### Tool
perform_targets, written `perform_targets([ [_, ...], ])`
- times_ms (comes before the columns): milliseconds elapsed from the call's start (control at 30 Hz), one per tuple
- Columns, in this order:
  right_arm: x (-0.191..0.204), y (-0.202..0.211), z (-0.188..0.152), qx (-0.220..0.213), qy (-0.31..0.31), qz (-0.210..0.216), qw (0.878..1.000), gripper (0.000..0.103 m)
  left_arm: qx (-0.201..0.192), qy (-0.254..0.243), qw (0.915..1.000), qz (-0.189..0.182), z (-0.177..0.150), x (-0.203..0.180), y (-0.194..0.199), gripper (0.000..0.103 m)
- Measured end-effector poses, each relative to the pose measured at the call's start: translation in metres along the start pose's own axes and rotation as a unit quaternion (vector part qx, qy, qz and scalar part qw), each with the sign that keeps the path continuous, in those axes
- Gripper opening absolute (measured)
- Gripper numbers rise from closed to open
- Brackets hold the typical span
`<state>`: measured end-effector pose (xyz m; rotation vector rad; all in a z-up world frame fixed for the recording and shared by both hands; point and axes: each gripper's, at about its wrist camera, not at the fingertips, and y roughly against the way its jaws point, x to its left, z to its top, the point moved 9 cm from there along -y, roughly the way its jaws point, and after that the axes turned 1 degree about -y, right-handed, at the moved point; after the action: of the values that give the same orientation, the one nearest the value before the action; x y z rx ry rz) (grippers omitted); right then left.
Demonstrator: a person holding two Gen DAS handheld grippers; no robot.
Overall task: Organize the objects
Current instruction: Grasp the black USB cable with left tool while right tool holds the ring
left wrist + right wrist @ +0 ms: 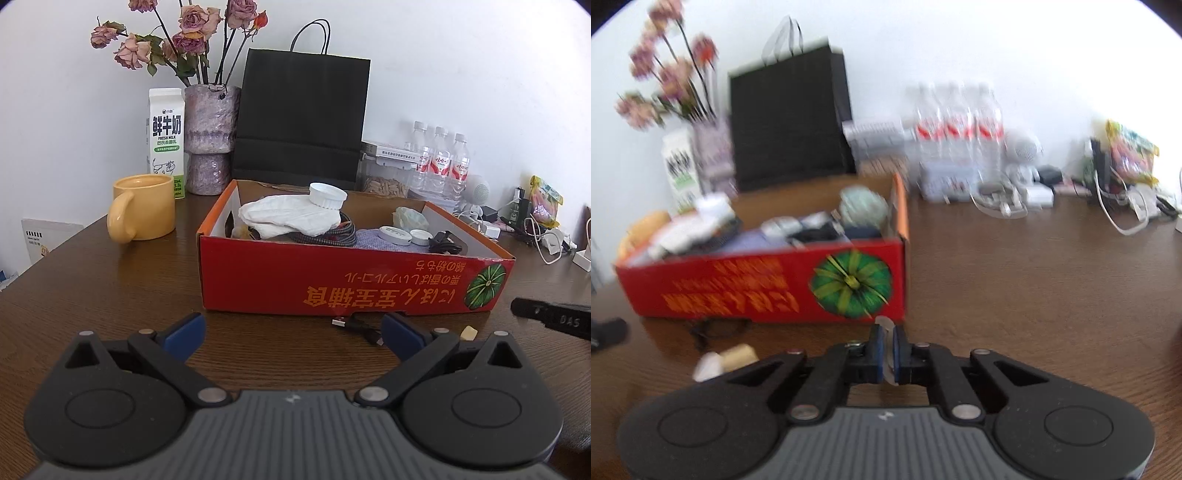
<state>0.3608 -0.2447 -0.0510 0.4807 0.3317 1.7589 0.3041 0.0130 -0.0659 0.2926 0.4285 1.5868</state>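
Nearest my left lens, my left gripper (291,334) hangs just over the wooden table (110,295), its blue pads spread wide with nothing between them. Just past its right pad, at about one o'clock, a short black USB cable (356,325) lies on the wood against the front wall of the red cardboard box (332,280), and a small pale yellowish piece (470,333) sits further out at two o'clock. The box stands at twelve o'clock, open-topped, holding a white crumpled cloth (291,218) with a white ribbed cap (327,195) on top, a coiled braided cable (332,234), two round white lids (404,234) and a pale green lump (410,218).

At ten o'clock from the box stands a yellow mug (144,206), with a milk carton (166,136) and a vase of dried roses (210,140) behind it. A black paper bag (303,118) stands right behind the box; water bottles (441,158) stand at two o'clock.

My right gripper (886,350) is pressed together on a thin, translucent whitish piece (885,325) that sticks up above the pads; the view is blurred and I cannot tell what it is. It sits close in front of the box's corner with the green pumpkin print (851,284). At nine o'clock from the pads lie two small pale bits (726,362) on the table.
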Motion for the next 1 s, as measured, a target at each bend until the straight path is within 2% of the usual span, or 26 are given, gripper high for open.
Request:
perform_targets([
  [67, 0.011, 0.021, 0.004, -0.054, -0.003, 0.042, 0.998, 0.004, 0.000, 0.000, 1.0000, 0.000, 0.000, 0.000, 0.000, 0.103],
  [167, 0.025, 0.035, 0.002, -0.077, 0.015, 0.045, 0.996, 0.004, 0.003, 0.000, 1.0000, 0.000, -0.001, 0.000, -0.001, 0.103],
  [500, 0.028, 0.040, 0.004, -0.082, 0.024, 0.036, 0.996, 0.004, 0.022, -0.006, 0.9997, 0.006, -0.004, -0.005, -0.012, 0.103],
  [667, 0.025, 0.038, 0.005, -0.084, 0.020, 0.029, 0.996, 0.005, 0.053, -0.009, 0.9981, 0.029, -0.004, -0.021, -0.036, 0.103],
  [833, 0.025, 0.039, 0.005, -0.086, 0.022, 0.027, 0.996, 0.005, 0.056, -0.007, 0.9960, 0.070, 0.000, -0.033, -0.055, 0.103],
  [933, 0.025, 0.041, 0.006, -0.089, 0.021, 0.031, 0.995, 0.005, 0.074, -0.009, 0.9943, 0.076, -0.002, -0.041, -0.066, 0.103],
  [967, 0.025, 0.042, 0.006, -0.091, 0.020, 0.033, 0.995, 0.005, 0.083, -0.011, 0.9934, 0.078, -0.004, -0.043, -0.069, 0.101],
  [1000, 0.025, 0.043, 0.006, -0.092, 0.019, 0.034, 0.995, 0.005, 0.090, -0.012, 0.9927, 0.080, -0.005, -0.044, -0.071, 0.094],
])
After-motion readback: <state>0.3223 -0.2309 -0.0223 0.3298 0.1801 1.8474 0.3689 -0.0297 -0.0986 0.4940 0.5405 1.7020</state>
